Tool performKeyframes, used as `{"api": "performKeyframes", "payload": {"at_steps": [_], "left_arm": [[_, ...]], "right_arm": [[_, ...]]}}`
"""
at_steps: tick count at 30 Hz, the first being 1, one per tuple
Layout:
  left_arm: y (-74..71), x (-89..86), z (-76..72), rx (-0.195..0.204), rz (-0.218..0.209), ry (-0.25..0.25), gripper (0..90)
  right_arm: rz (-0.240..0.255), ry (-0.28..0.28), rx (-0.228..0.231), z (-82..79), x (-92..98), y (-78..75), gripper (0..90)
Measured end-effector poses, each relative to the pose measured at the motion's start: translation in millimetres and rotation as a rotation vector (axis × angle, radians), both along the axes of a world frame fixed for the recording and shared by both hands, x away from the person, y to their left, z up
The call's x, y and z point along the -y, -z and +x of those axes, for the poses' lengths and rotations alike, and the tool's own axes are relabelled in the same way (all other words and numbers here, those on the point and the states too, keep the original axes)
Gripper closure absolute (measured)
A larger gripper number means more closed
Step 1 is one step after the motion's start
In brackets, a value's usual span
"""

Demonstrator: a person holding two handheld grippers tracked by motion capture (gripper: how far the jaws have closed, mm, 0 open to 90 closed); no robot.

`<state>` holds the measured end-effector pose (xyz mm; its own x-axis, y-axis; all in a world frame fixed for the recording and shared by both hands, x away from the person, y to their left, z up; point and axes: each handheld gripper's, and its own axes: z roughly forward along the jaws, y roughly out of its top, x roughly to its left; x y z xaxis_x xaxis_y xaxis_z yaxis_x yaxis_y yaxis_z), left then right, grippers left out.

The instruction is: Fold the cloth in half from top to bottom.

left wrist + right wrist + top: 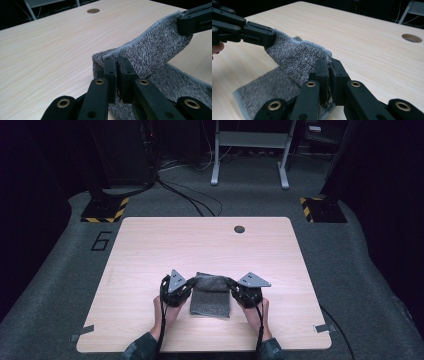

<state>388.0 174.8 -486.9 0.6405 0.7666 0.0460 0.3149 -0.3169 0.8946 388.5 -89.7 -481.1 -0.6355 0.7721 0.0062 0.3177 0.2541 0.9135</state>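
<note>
High view showed a pale wooden table point(150, 250) with a grey knitted cloth point(211, 296) lying near its near edge, between the two hand-held tools. Left gripper point(186, 287) sat at the cloth's left far corner and right gripper point(233, 287) at its right far corner, each held by a hand point(165, 312) coming in from the bottom.

Left gripper view showed its jaws pressed together on the cloth's hemmed edge point(130, 46), pinching the corner; the far edge was raised off the table and stretched across to the other tool's jaws at the upper right. Right gripper view showed the same from the other side: its jaws clamped on the cloth point(297, 58), the rest lying flat on the wood. A round hole point(239, 229) sat near the table's far edge.
</note>
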Motion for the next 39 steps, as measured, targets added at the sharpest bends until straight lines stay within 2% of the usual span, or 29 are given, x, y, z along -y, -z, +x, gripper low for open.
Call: {"api": "performKeyframes", "payload": {"at_steps": [1,5,6,12,14,15,16,17,19,20,21,22,23,25,26,27,28,29,30,31,32,33,35,36,38,39], "left_arm": [[3.4,0.4,-4.4,-0.003,0.007,0.005,85.2],[9.4,0.2,-8.8,-0.019,0.012,0.011,84.1],[13.5,-0.6,-11.4,-0.033,0.018,0.019,84.0],[23.6,-2.4,-15.2,-0.054,0.047,0.026,83.4],[27.8,-3.4,-16.3,-0.082,0.062,0.041,81.0],[29.2,-3.7,-16.2,-0.1,0.069,0.05,77.5],[29.2,-3.7,-16.2,-0.1,0.069,0.05,72.7],[31.6,-5.6,-16.6,-0.141,0.076,0.053,65.6],[32.7,-7.2,-17.3,-0.154,0.079,0.051,56.4],[34.0,-9.4,-18.7,-0.168,0.068,0.044,56.4],[33.4,-12.6,-19.6,-0.18,0.069,0.05,46.3],[32.9,-15.2,-20.9,-0.191,0.06,0.046,46.3],[30.6,-19.9,-23.5,-0.195,0.043,0.039,39.5],[28.1,-22.6,-24.5,-0.197,0.038,0.039,34.9],[22.6,-26.9,-25.4,-0.184,0.03,0.03,32.1],[22.6,-26.9,-25.4,-0.184,0.03,0.03,29.4],[18.5,-28.8,-25.1,-0.175,0.02,0.026,29.4],[13.1,-30.1,-22.8,-0.156,-0.001,0.021,27.5],[13.1,-30.1,-22.8,-0.156,-0.001,0.021,24.6],[9.3,-28.0,-19.2,-0.147,-0.024,0.007,23.5],[9.3,-28.0,-19.2,-0.147,-0.024,0.007,23.2],[5.1,-24.2,-13.3,-0.132,-0.017,0.004,23.3],[4.5,-19.1,-7.8,-0.137,-0.008,-0.006,23.8],[4.2,-15.4,-2.0,-0.139,0.002,-0.008,23.5],[4.0,-6.1,10.1,-0.129,0.054,-0.025,23.5],[5.1,-0.2,21.8,-0.13,0.095,-0.041,24.4]], "right_arm": [[-0.014,-0.008,-0.009,-3.8,0.5,4.7,85.6],[-0.016,-0.014,-0.025,-9.0,1.0,11.6,85.4],[-0.024,-0.017,-0.033,-11.8,1.2,16.2,85.1],[-0.045,-0.028,-0.064,-17.9,1.1,26.9,84.3],[-0.072,-0.045,-0.073,-21.0,1.5,32.2,82.2],[-0.073,-0.044,-0.083,-22.2,1.5,32.9,79.9],[-0.073,-0.044,-0.083,-22.2,1.5,32.9,79.9],[-0.06,-0.055,-0.117,-24.5,3.2,34.7,76.4],[-0.054,-0.062,-0.138,-28.4,5.2,35.2,72.3],[-0.054,-0.062,-0.138,-28.4,5.2,35.2,72.3],[-0.04,-0.086,-0.159,-33.2,9.2,34.2,67.7],[-0.04,-0.086,-0.159,-33.2,9.2,34.2,67.7],[-0.02,-0.1,-0.166,-37.5,15.1,31.1,62.9],[-0.006,-0.106,-0.165,-38.3,17.5,29.6,61.1],[0.036,-0.107,-0.164,-40.0,25.2,23.4,57.0],[0.036,-0.107,-0.164,-40.0,25.2,23.4,57.0],[0.057,-0.106,-0.162,-40.4,27.4,21.1,55.6],[0.1,-0.103,-0.157,-38.6,33.3,14.6,52.1],[0.1,-0.103,-0.157,-38.6,33.3,14.6,52.1],[0.094,-0.065,-0.15,-33.7,33.9,11.6,51.7],[0.094,-0.065,-0.15,-33.7,33.9,11.6,51.7],[0.07,-0.04,-0.157,-26.8,29.8,12.0,49.8],[0.059,-0.03,-0.164,-24.6,26.8,12.9,49.3],[0.023,0.0,-0.17,-20.5,20.6,15.6,48.6],[-0.031,0.03,-0.18,-13.5,11.1,21.2,47.5],[-0.066,0.056,-0.193,-8.4,2.6,26.4,46.8]]}}
